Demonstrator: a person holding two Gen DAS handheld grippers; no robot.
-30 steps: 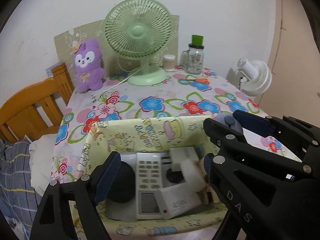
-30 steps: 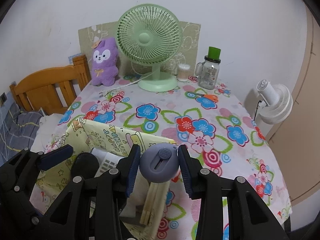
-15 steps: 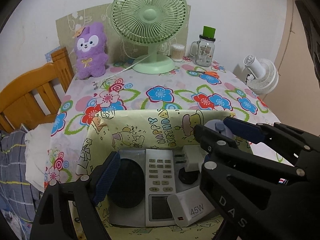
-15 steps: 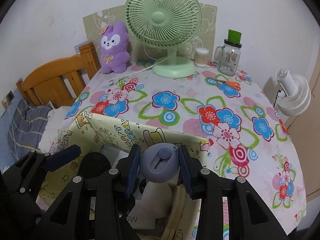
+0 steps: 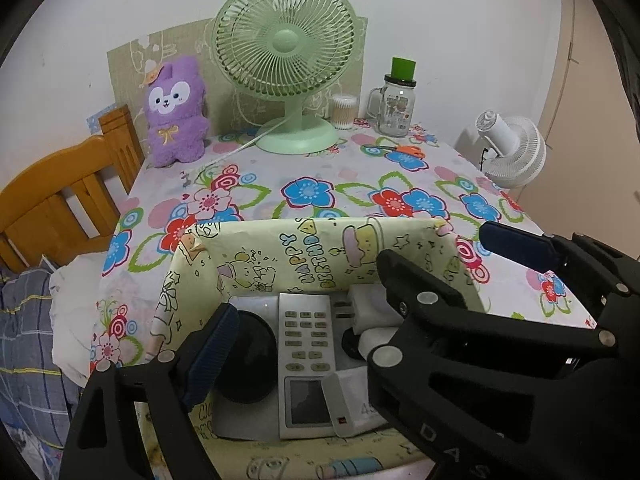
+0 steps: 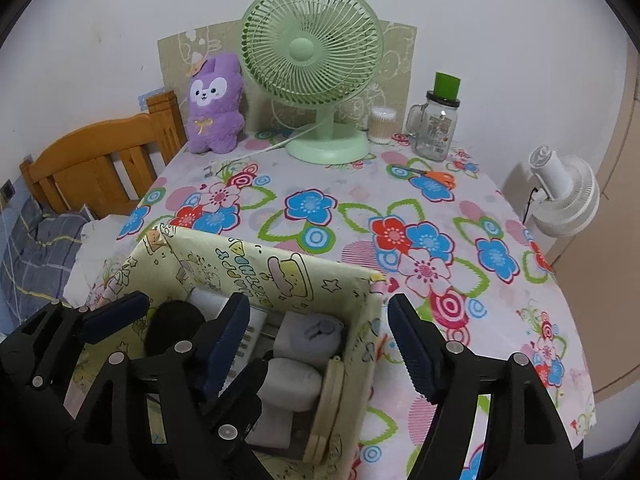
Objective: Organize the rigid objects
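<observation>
Left wrist view. The left tongs stand wide open over the box with nothing between the pads. The box sits at the near edge of the counter, its walls lined with yellow cartoon paper that reads "HAPPY BIRTHDAY", so loose items stay corralled. Inside lie a white remote flat and face up, a black disc beside it on the left, and a white charger leaning across the remote's lower corner; "4" is legible on the charger, the rest hidden. The right tongs' frame crosses the lower right and bears the letters "DAS". A green fan, a purple plush and a jar stand along the back wall, well apart from the box; these look like fixtures, not items to sort.

Right wrist view. The right tongs have just been opening and now stand well apart, gripping nothing. The grey puck lies below them inside the box, at its right end, resting on the white items and clear of both pads; judged released into place. A pale wooden piece stands on edge against the box's right wall. Scissors lie far back on the counter near the jar. The jar's label is too small to read.

Judgement: the puck's placement appears complete.
</observation>
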